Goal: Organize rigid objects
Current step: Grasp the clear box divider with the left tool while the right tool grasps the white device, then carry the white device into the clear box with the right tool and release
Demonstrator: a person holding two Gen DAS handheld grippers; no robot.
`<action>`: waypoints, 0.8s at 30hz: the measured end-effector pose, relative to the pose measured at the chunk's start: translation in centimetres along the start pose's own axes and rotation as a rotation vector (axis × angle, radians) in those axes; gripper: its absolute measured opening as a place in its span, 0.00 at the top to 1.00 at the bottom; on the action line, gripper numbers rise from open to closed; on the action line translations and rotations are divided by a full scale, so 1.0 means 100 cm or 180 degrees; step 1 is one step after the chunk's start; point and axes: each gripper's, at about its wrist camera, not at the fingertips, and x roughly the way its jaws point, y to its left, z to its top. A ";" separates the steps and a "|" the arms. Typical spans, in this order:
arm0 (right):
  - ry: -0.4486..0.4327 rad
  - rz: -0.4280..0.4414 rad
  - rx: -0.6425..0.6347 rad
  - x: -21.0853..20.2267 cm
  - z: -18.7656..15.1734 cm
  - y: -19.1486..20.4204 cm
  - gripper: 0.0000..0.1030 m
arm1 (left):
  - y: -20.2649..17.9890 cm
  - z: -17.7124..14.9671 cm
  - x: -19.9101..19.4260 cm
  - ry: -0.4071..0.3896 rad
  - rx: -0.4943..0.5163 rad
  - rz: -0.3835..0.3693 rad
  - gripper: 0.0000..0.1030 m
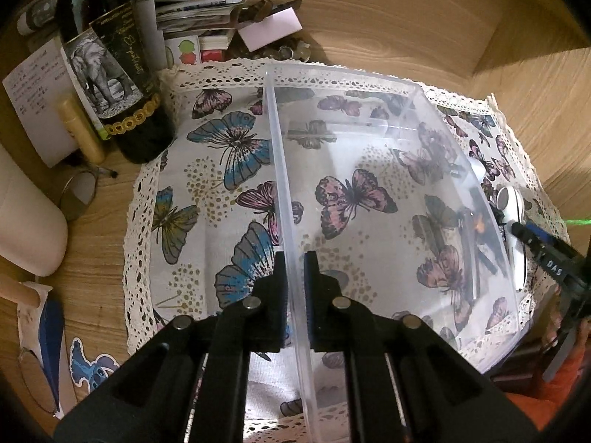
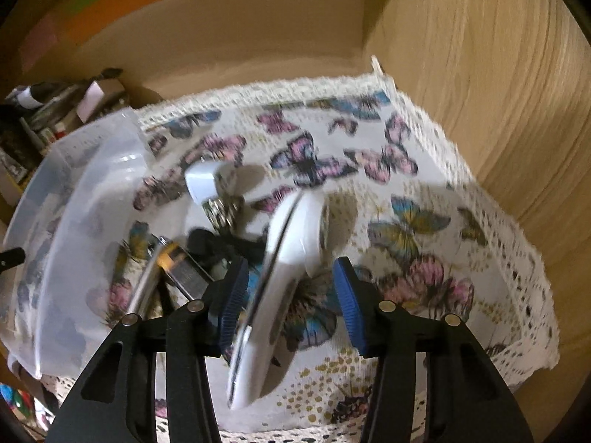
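A clear plastic bin (image 1: 388, 140) stands on a butterfly cloth (image 1: 207, 170). My left gripper (image 1: 294, 269) is shut on the bin's left wall near its front. In the right wrist view the bin (image 2: 92, 192) is at the left. My right gripper (image 2: 290, 284) is open, its jaws on either side of a white flat oval device (image 2: 280, 269) standing on edge on the cloth (image 2: 424, 229). A white charger (image 2: 201, 181), keys and a black and yellow item (image 2: 177, 258) lie beside the bin. The right gripper's finger (image 1: 543, 251) and the white device (image 1: 511, 206) show at the right of the left view.
A dark wine bottle (image 1: 107, 62), a lip balm tube (image 1: 81, 129), papers and small boxes (image 1: 207, 18) crowd the desk's back left. A white roll (image 1: 26, 217) lies at the left. A wooden wall (image 2: 498, 92) rises right of the cloth.
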 end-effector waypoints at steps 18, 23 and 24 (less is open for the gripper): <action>-0.0094 0.0025 0.0004 -0.003 0.007 0.000 0.82 | 0.000 -0.001 -0.001 -0.0014 0.0030 -0.0017 0.91; -0.0326 0.0063 -0.0140 -0.025 0.019 0.011 0.82 | -0.001 -0.001 -0.001 -0.0007 0.0037 -0.0005 0.91; -0.0371 0.0100 -0.0165 -0.029 0.023 0.014 0.82 | -0.001 -0.001 -0.001 0.0000 0.0032 -0.0007 0.91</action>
